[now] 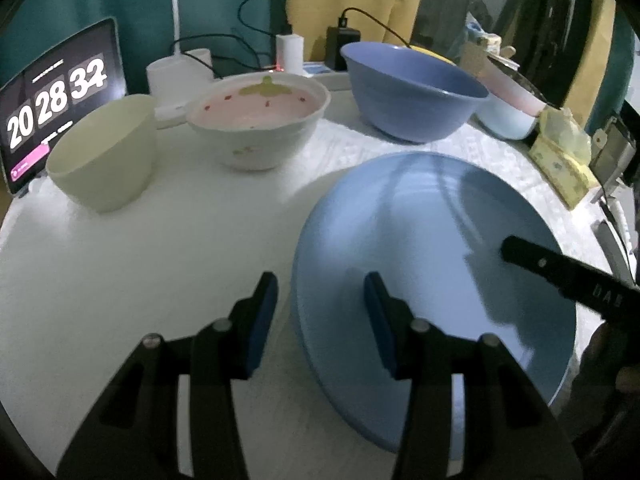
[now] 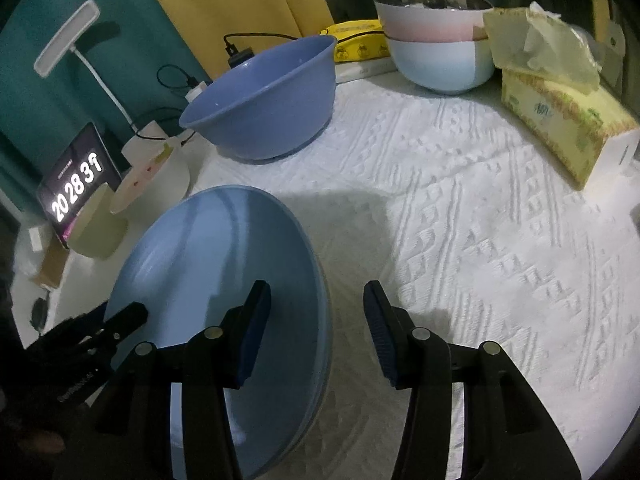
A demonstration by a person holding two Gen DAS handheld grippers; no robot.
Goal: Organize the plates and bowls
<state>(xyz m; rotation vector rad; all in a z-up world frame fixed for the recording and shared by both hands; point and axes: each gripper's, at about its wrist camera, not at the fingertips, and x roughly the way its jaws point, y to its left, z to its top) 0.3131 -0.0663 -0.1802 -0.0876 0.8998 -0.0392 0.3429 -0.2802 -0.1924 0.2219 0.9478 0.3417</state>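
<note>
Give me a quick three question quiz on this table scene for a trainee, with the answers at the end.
1. True or false: the left tool is clamped shut on the light blue plate.
2. Which sits nearest the clock tablet: A the pale green bowl, B the dark blue bowl, C the tissue box?
3. Fill in: the right tool straddles the plate's ____.
Key: 1 false, its jaws stand open; 2 A; 3 rim.

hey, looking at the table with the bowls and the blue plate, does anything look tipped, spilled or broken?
One thing: the pale green bowl near the clock tablet leans over instead of sitting flat. The light blue plate, floral bowl and dark blue bowl look upright and intact. No spills visible.
</note>
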